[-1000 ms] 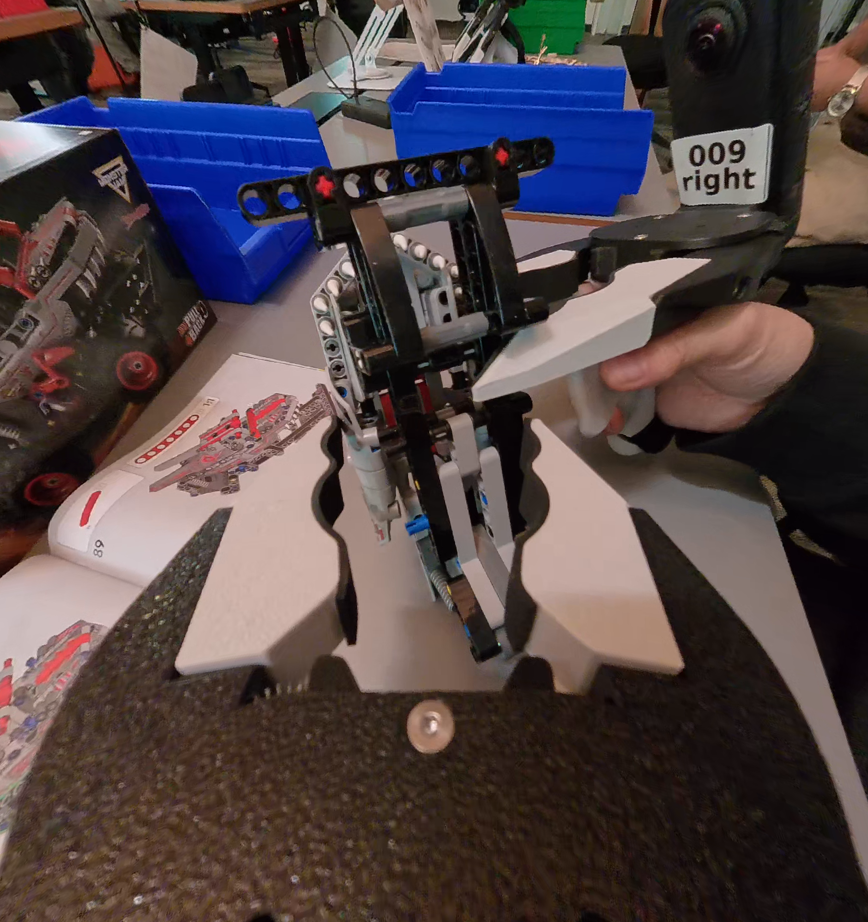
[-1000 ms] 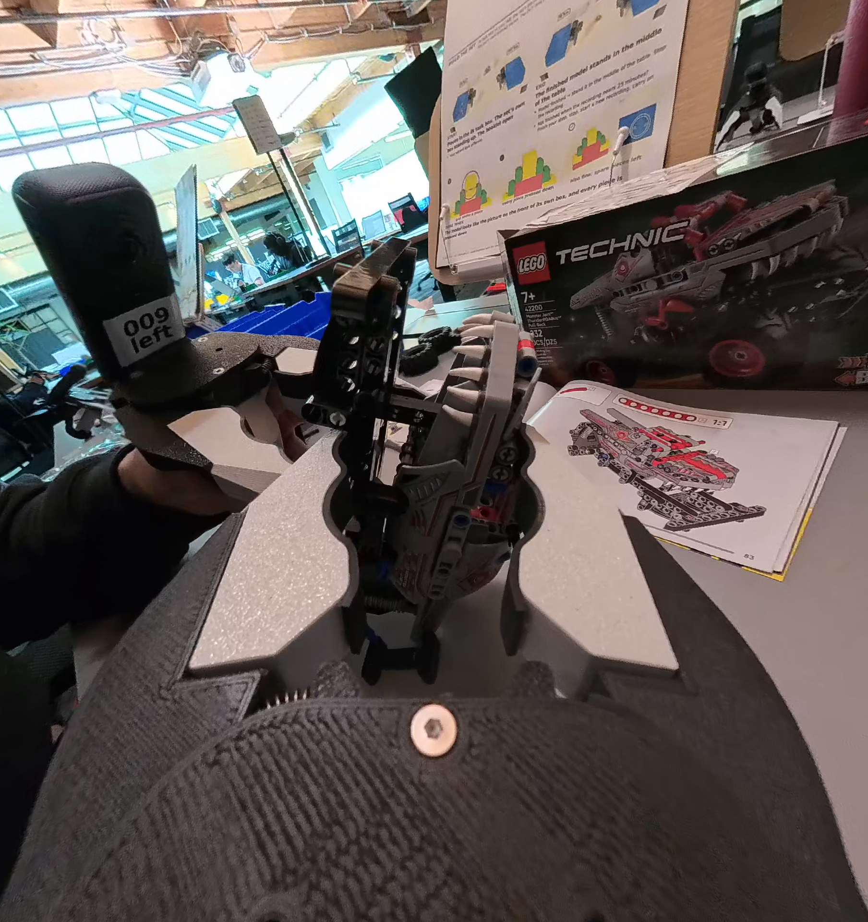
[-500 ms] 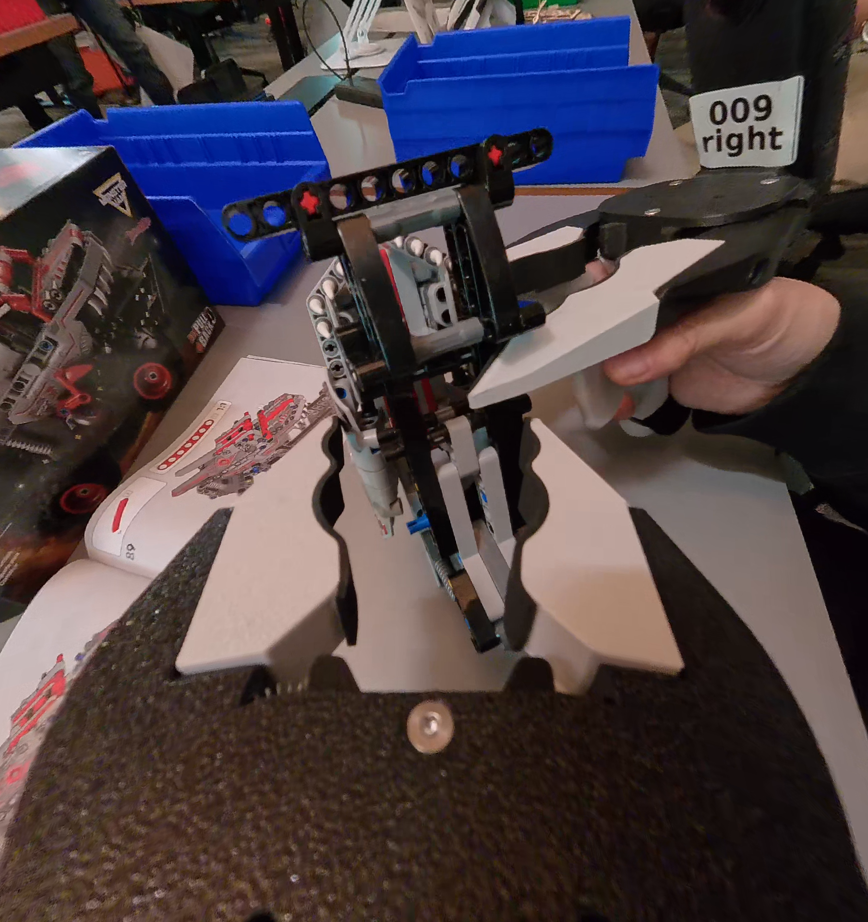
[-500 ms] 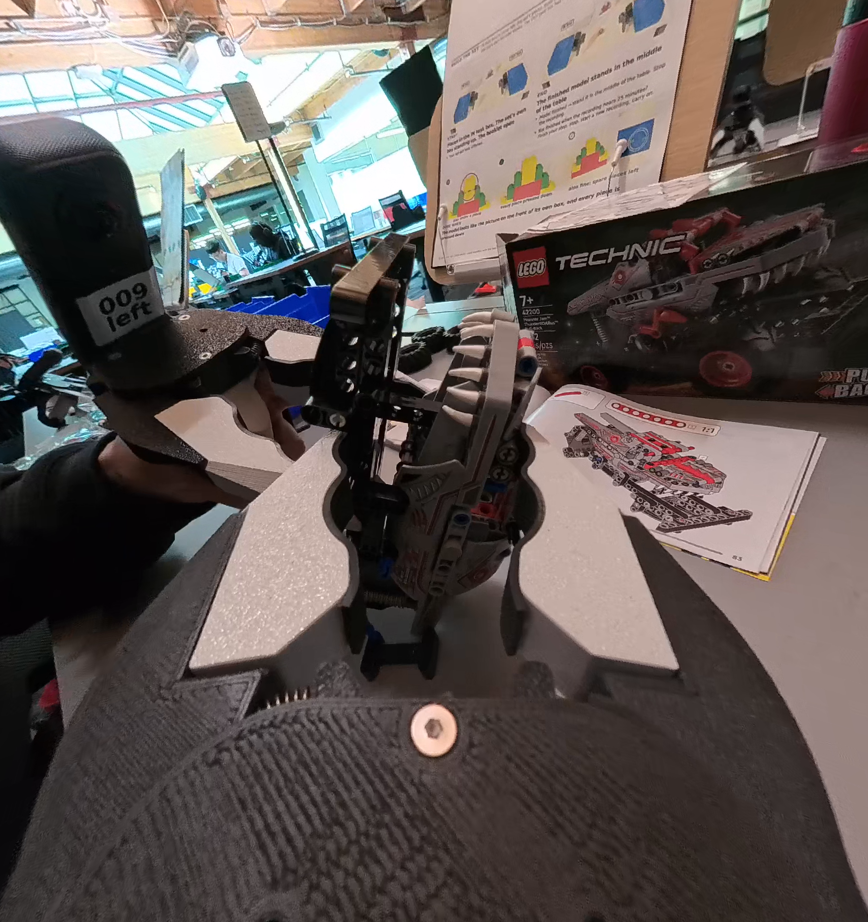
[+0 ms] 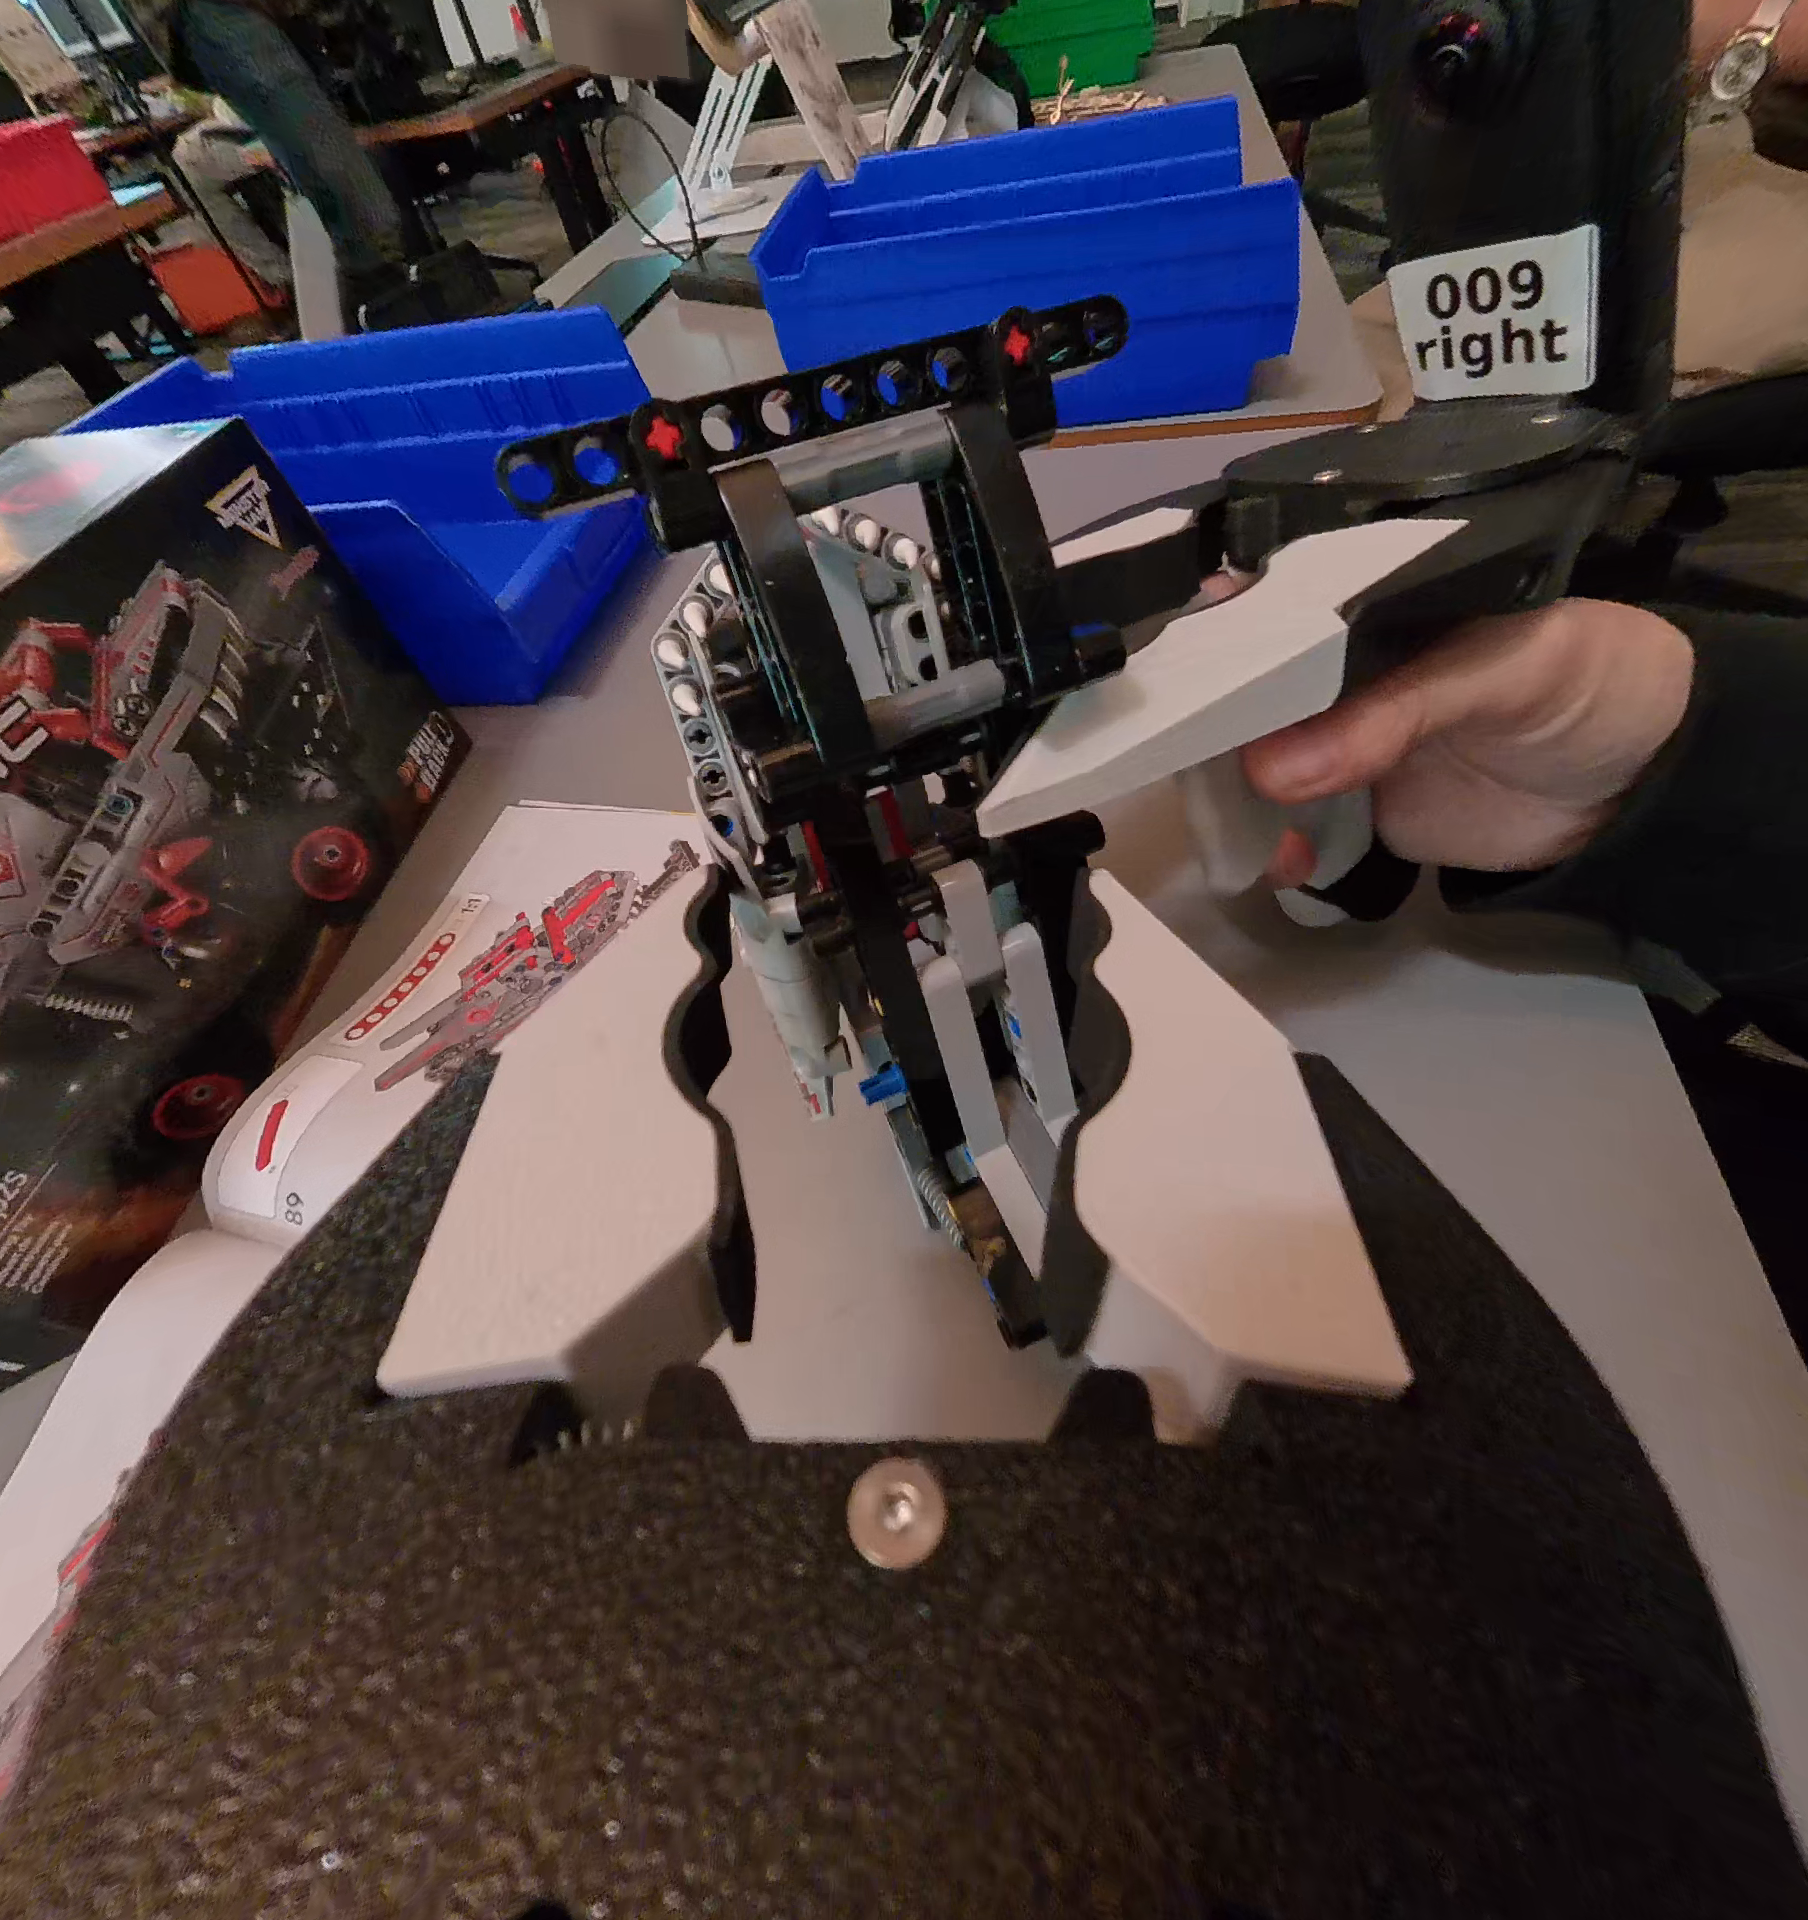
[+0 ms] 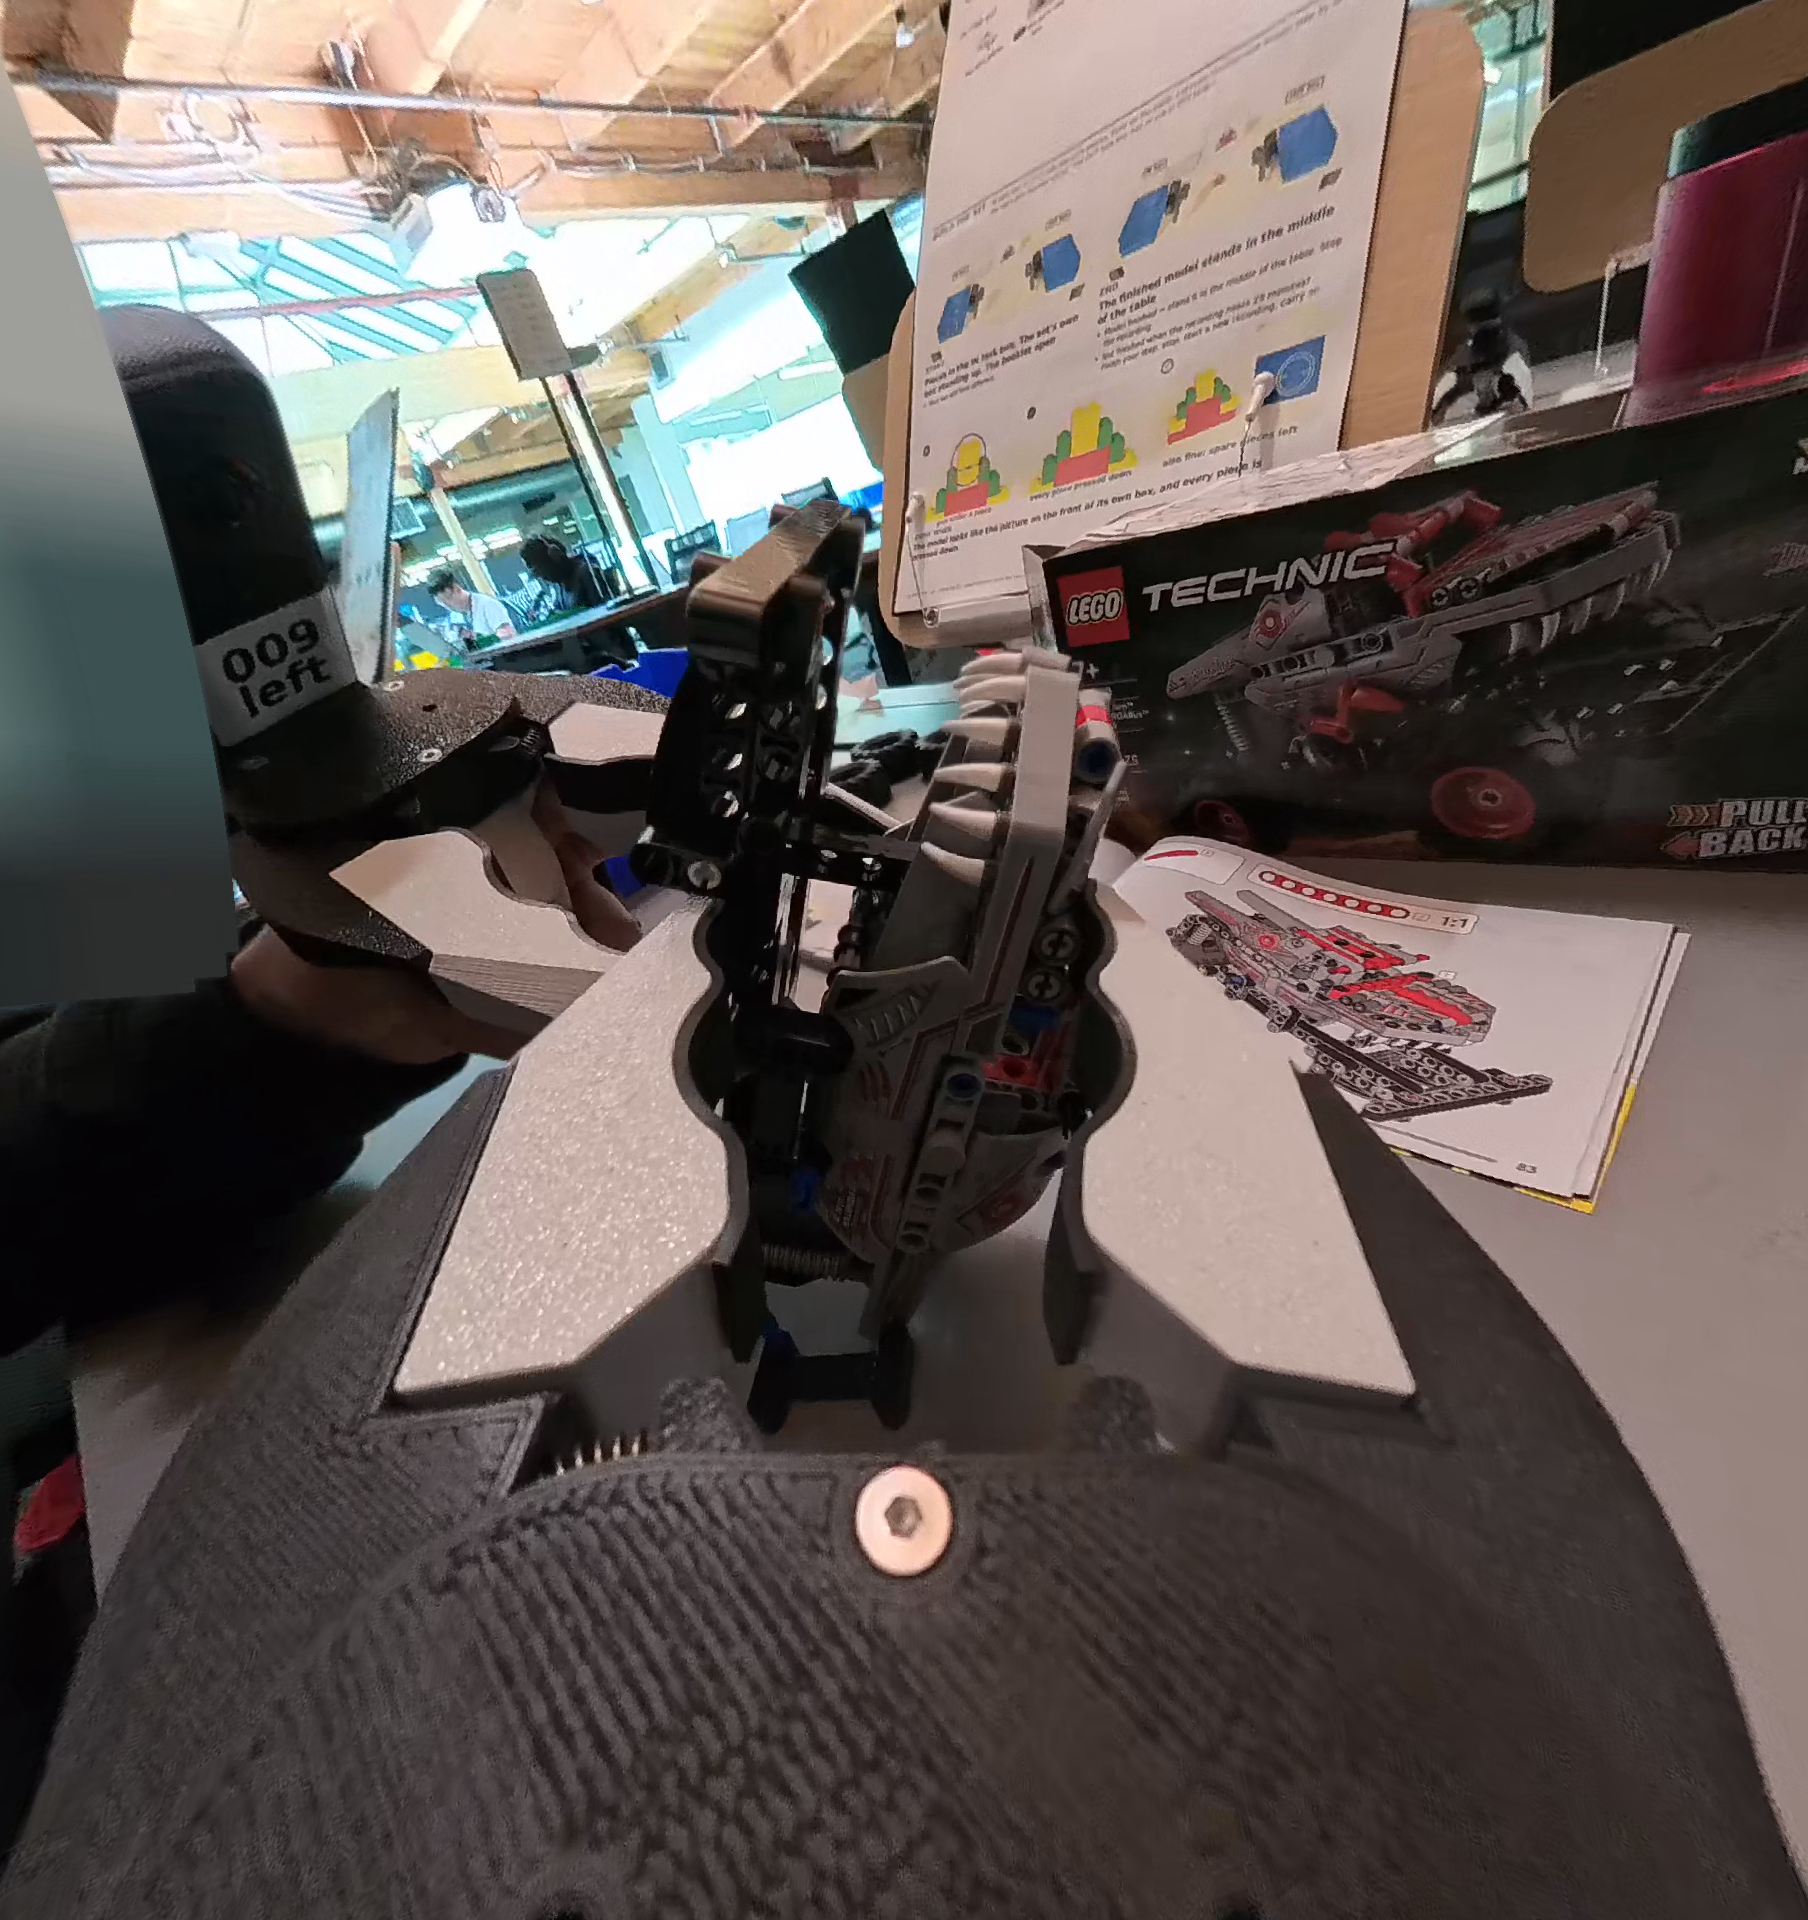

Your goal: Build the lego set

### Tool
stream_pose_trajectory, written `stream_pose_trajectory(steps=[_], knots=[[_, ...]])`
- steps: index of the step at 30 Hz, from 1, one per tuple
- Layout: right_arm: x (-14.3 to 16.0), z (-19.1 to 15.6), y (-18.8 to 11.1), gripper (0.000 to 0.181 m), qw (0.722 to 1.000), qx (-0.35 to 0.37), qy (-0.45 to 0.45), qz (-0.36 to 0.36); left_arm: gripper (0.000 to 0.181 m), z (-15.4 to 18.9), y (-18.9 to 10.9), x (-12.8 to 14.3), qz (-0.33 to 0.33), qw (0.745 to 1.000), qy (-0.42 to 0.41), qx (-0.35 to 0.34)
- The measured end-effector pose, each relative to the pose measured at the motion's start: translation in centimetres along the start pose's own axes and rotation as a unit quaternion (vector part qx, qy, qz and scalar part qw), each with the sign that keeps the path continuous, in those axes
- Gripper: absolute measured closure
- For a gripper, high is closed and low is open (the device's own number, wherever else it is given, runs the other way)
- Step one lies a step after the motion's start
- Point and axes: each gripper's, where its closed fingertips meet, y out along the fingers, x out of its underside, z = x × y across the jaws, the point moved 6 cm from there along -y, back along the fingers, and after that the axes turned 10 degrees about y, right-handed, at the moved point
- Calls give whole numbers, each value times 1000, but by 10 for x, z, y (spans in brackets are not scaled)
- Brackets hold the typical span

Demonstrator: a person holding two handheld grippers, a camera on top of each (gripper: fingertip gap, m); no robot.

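Black and grey plastic beams make up the half-built Technic model (image 5: 879, 748), which is seen in the left wrist view standing upright above the grey desk (image 5: 1482, 1049). It is clamped low down between the partly closed fingers of the left claw (image 5: 895, 1060), while the right claw (image 5: 1118, 665) is closed on its upper frame from the side. Blue bins (image 5: 1035, 239), the set's box (image 5: 141, 790) and an open instruction booklet (image 5: 526, 956) are seen around it.

In the right wrist view the model (image 6: 900, 987) is gripped between the right claw (image 6: 905, 1049), its toothed grey panel facing the box (image 6: 1451, 665). The left claw (image 6: 567, 831) is seen at the left. A busy workshop with exposed ceiling beams lies beyond.

The model is judged light but fragile at its pinned joints; solid beams are the better hold.
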Motion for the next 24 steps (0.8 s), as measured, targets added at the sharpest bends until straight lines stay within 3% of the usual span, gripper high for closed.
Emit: stream_pose_trajectory(steps=[9, 12, 24], knots=[[2, 0, -7, 118, 1000, -3, 1, 10, 121, 10, 3, -1, 24, 999, 5, -39], [2, 1, -8, 117, 1000, 13, 8, 19, 133, 15, 3, -2, 33, 997, 25, -69], [2, 2, -16, 117, 1000, -8, -10, 19, 127, 17, 6, -3, 44, 997, 36, -54]])
